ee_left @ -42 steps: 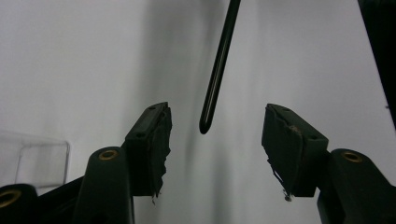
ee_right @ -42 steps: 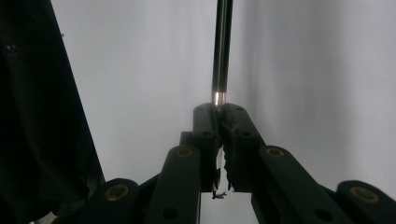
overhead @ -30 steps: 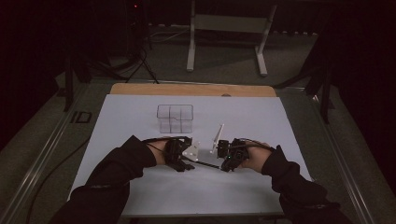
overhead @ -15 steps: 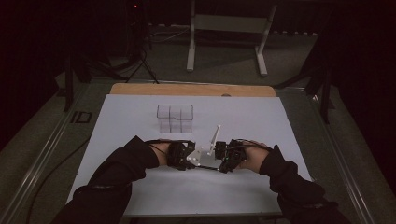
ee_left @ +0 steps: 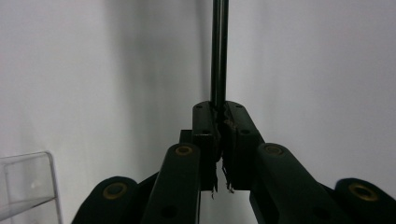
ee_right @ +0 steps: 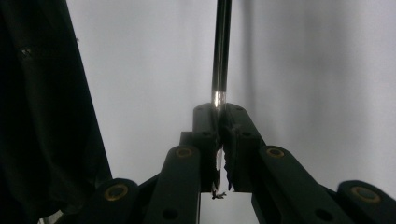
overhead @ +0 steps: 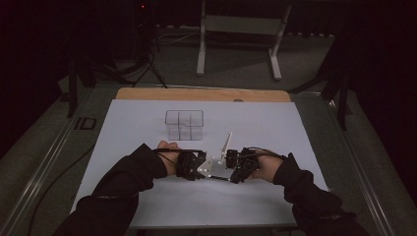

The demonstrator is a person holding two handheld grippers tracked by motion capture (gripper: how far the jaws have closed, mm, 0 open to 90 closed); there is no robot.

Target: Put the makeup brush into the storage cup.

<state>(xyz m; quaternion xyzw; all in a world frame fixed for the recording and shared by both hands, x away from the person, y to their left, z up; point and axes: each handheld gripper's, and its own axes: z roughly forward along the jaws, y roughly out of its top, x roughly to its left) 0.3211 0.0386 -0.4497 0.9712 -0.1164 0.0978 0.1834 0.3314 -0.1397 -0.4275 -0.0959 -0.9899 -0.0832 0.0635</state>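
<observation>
High view: both grippers' jaws pinch one thin rod [overhead: 219, 177], clear box [overhead: 184, 124] standing behind

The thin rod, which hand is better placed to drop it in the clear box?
Left. The right tongs and left tongs both clamp the rod, but the left tongs sit nearer the clear box.

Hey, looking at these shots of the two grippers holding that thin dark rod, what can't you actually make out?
- Thin dark rod: its far end is cut off by the top edge in both gripper views, and its kind is untellable.
- In the high view the rod is too small and dark; the left gripper and right gripper cover its ends.
- Clear compartment box: contents too small to tell.
</observation>
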